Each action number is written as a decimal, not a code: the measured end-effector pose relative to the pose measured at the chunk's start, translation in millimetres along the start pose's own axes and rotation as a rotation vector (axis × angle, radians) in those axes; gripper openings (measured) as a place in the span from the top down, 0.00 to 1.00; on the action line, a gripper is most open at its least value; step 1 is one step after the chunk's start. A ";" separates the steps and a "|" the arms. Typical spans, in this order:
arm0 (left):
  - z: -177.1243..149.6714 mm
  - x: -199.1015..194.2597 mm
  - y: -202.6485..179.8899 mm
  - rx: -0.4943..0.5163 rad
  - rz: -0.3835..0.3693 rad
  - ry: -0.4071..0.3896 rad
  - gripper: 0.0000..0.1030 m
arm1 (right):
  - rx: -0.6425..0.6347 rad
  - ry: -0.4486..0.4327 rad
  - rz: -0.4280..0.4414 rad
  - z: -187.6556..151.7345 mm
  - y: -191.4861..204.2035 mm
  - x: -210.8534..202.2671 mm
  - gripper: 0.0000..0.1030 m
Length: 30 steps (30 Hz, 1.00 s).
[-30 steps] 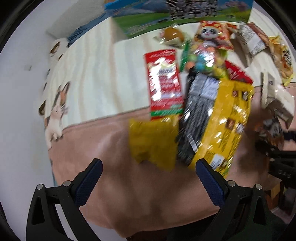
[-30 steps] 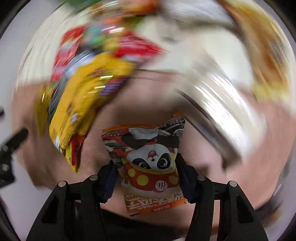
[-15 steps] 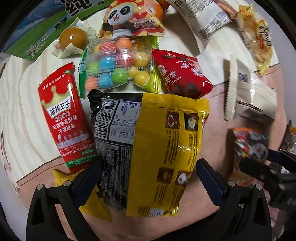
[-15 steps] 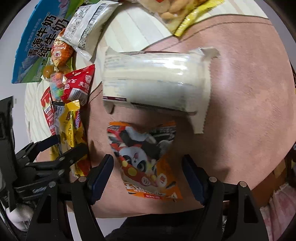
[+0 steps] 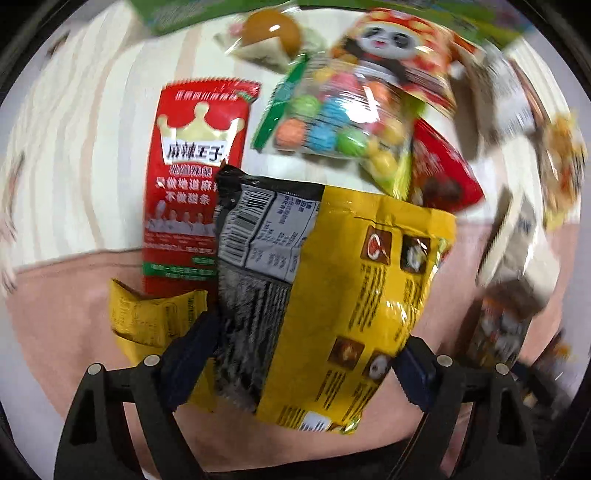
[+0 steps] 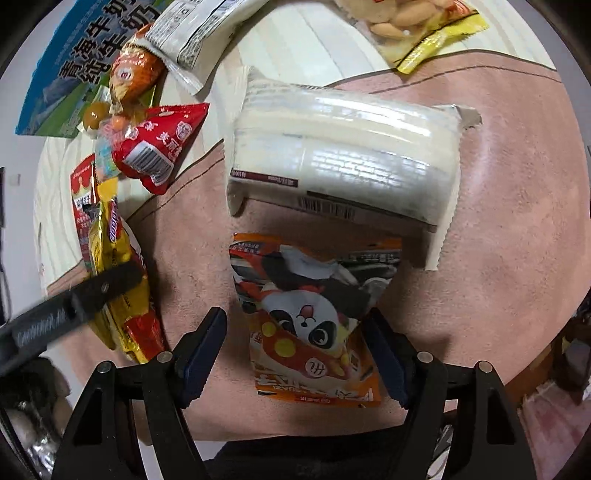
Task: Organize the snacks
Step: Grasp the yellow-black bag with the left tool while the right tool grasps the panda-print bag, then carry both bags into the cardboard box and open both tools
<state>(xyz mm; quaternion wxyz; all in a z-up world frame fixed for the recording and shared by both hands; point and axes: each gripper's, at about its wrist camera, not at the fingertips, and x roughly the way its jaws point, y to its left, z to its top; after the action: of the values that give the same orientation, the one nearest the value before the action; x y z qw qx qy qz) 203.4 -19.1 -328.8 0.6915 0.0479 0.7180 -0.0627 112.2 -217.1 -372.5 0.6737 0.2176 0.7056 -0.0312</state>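
My left gripper [image 5: 306, 362] is open, its fingers on either side of the near end of a big yellow and black snack bag [image 5: 328, 280]. Beyond it lie a red crown packet [image 5: 192, 173], a bag of coloured candy balls [image 5: 340, 118] and a panda packet [image 5: 399, 48]. My right gripper [image 6: 299, 354] is open around an orange panda packet [image 6: 314, 325] lying on the pink cloth [image 6: 498, 221]. Just beyond it lies a white wrapped pack [image 6: 343, 151]. The left gripper's arm [image 6: 74, 306] shows at the left of the right wrist view.
A small yellow packet [image 5: 147, 321] lies under the left finger. A red packet [image 6: 159, 147], a white sachet [image 6: 199, 29], a blue-green milk carton [image 6: 74, 70] and a yellow biscuit bag [image 6: 417, 26] lie further back. The cloth ends near the front.
My right gripper let go of the orange panda packet and opened around it. My left gripper moved in over the yellow and black bag, its fingers now beside it.
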 end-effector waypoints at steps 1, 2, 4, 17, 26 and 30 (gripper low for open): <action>1.9 -2.5 -8.0 0.043 0.015 -0.016 0.14 | -0.003 0.000 -0.005 0.3 3.1 1.1 0.23; 1.3 -6.2 -12.4 0.092 0.033 -0.036 0.14 | -0.003 0.000 -0.006 0.7 6.0 2.5 0.23; 1.5 -6.8 -15.6 0.151 0.045 -0.047 0.14 | 0.001 -0.001 -0.009 0.8 11.1 4.6 0.23; 24.9 76.5 21.0 0.088 -0.081 0.018 0.16 | 0.035 0.022 0.004 1.7 28.1 22.9 0.22; -28.0 90.9 40.9 0.020 -0.095 -0.005 0.15 | -0.081 -0.005 0.012 3.5 28.2 19.8 0.36; -27.1 129.2 57.7 0.057 -0.102 -0.006 0.10 | -0.088 0.024 0.020 5.8 37.9 35.7 0.17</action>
<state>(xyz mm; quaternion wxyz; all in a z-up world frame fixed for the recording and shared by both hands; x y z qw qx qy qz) 180.6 39.8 -458.4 0.6881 0.0308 0.7153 -0.1182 130.9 -175.3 -398.0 0.6742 0.1951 0.7122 0.0095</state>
